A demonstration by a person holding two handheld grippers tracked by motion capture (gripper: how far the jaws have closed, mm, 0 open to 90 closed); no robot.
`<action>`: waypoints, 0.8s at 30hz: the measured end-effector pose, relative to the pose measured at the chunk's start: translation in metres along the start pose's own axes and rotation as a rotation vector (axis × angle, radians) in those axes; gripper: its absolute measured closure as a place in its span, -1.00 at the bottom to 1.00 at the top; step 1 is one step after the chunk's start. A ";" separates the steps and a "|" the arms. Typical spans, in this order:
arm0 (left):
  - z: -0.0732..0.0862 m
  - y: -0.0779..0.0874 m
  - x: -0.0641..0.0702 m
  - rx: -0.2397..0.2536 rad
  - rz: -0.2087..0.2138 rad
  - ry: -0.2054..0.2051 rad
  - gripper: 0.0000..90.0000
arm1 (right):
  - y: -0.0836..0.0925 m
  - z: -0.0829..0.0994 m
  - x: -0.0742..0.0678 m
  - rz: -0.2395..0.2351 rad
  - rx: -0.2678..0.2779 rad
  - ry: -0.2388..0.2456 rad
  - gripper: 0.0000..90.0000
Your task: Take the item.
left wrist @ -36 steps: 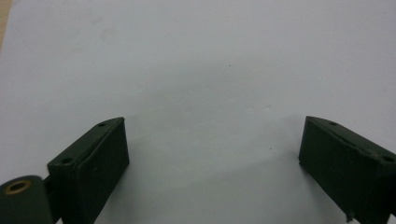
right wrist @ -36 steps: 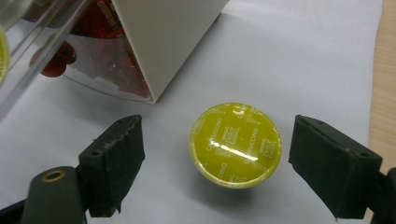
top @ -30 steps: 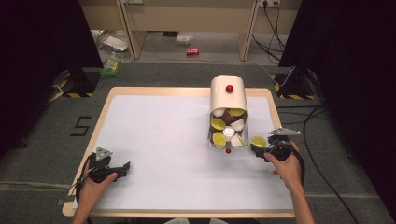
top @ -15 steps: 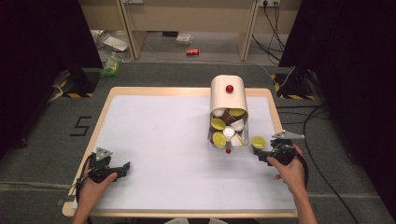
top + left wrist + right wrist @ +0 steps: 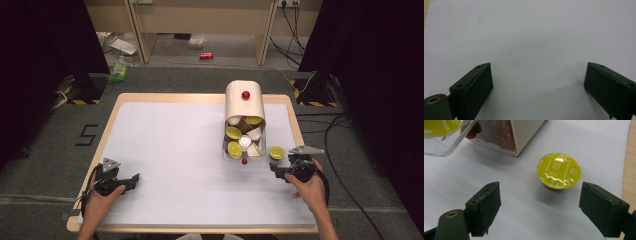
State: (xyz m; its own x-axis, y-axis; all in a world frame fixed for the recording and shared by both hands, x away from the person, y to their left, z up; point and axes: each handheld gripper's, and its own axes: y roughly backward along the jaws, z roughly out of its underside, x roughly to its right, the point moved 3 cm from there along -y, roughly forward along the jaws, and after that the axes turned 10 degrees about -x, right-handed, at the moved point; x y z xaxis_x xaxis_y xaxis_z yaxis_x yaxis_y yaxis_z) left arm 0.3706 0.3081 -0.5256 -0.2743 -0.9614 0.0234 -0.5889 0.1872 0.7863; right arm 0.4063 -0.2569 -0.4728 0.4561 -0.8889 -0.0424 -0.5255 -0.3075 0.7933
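We've got the pod sitting foil-up just ahead of the right gripper, near the table's right edge beside the dispenser — jaws wide and empty. Left gripper is also wide, at the near-left corner — well apart, so right's nearer.

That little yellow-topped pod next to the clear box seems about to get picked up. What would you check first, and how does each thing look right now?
1. Right gripper open wide enough: ok, its jaws stand wider than the pod.
2. Round yellow-foil coffee pod standing free on the white table sheet: ok, foil up, apart from the clear plastic drawer.
3. Pod between the jaws: not ok, it sits ahead of them.
4. Left gripper out of the way: ok, open over bare sheet.
5. Cream dispenser box firmly placed: cannot tell.
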 end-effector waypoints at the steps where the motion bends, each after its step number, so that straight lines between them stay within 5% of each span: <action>1: 0.000 0.000 0.000 0.000 0.000 0.000 -0.83 | 0.000 0.001 -0.001 -0.001 -0.001 -0.002 -0.60; 24: 0.000 0.000 0.000 0.000 0.000 0.001 -0.83 | -0.003 0.029 -0.014 -0.014 -0.033 0.020 -0.61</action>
State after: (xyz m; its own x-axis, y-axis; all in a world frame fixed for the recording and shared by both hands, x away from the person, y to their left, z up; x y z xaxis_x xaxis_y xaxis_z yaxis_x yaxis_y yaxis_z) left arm 0.3705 0.3081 -0.5256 -0.2736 -0.9615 0.0234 -0.5894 0.1868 0.7860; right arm 0.3805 -0.2537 -0.4918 0.4777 -0.8775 -0.0422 -0.4950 -0.3086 0.8122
